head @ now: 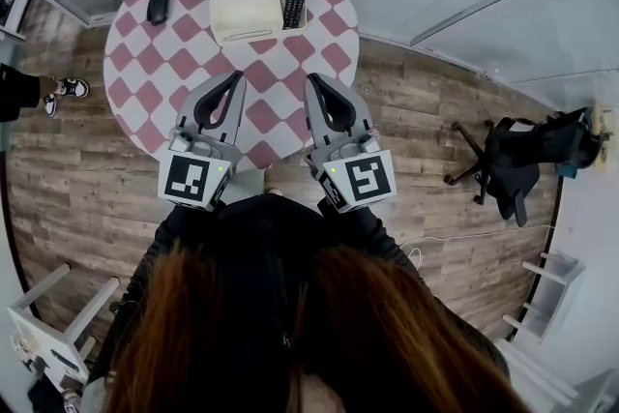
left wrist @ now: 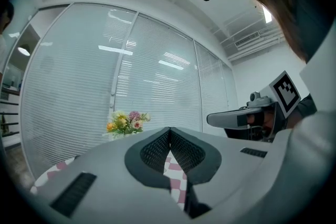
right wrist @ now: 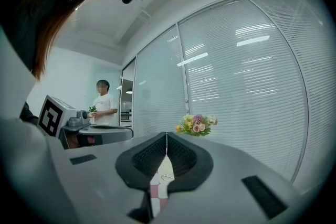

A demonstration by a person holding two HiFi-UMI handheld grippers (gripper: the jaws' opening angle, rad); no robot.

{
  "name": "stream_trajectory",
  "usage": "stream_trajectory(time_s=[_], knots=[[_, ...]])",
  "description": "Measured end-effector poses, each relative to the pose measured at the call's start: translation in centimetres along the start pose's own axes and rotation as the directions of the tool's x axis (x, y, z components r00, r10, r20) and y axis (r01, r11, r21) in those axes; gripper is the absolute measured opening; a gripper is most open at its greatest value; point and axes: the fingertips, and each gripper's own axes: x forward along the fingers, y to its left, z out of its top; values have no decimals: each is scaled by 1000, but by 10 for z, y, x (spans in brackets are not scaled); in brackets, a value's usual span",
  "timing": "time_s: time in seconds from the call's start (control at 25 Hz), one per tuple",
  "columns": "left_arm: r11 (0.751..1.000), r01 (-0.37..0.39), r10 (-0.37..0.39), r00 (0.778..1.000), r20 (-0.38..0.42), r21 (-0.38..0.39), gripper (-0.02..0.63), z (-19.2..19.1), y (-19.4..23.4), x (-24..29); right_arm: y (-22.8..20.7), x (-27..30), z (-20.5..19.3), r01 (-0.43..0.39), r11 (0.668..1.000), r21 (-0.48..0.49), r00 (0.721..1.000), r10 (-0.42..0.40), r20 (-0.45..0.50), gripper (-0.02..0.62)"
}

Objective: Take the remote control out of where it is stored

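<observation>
Cream holder (head: 242, 14) on counter (head: 135, 53) keeps remote control (head: 293, 7) upright, top exposed for pinching; my left tool (head: 235, 80) and right tool (head: 314, 80) both pressed together, empty, short of it

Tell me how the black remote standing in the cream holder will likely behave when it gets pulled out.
The remote looks like a rigid, slim bar, so it should stay stiff. It stands upright in the holder, so a sideways nudge may tip it. The holder looks light and might lift or slide along with it.
</observation>
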Motion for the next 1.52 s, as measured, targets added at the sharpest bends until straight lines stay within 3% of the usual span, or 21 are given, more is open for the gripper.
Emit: stream_trajectory(time_s=[0.88, 1.12, 1.52], knots=[[999, -15, 14, 999, -35, -42, 9, -19, 75, 25, 3, 78, -10, -8, 1000, -4, 998, 8, -57, 17], [999, -14, 13, 1000, -19, -46, 9, -21, 75, 34, -5, 85, -13, -16, 1000, 6, 997, 17, -71, 15], [996, -73, 71, 997, -44, -54, 9, -17, 73, 46, -20, 98, -12, -73, 997, 19, 994, 74, -78, 15]])
